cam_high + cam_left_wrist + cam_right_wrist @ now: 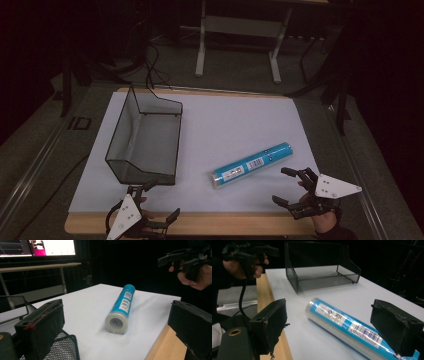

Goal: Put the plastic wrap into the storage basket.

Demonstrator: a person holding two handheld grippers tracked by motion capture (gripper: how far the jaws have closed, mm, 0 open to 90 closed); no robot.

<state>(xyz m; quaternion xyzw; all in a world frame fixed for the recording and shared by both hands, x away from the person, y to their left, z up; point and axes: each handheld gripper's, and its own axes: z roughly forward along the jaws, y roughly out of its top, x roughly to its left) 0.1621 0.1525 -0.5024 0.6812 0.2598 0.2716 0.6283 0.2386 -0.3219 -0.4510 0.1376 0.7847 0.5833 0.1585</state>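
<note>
The right gripper (289,188) hovers low over the near right corner of the table with its two black jaws spread wide and nothing pressed between them. In the right gripper view its jaws stand on either side of the blue tube (347,326), which lies on the white table surface (319,297) just ahead of them, not touching either pad. The blue tube (251,165) lies on its side at a slant, its clear-capped end pointing toward the near edge and its blue end pointing away to the right, with white labels and a barcode along its top. The left gripper (161,202) sits at the near left edge of the table, a hand around it, its jaws likewise wide apart and holding nothing. In the left gripper view the tube (121,308) lies well ahead, its round capped end facing the camera, and the person's other hand with the right gripper (185,261) shows farther off at the upper right. Just beyond the left gripper stands a black wire mesh basket (145,135), empty, on the left half of the white surface, well apart from the tube. A light wooden table edge (210,222) runs along the near side.
</note>
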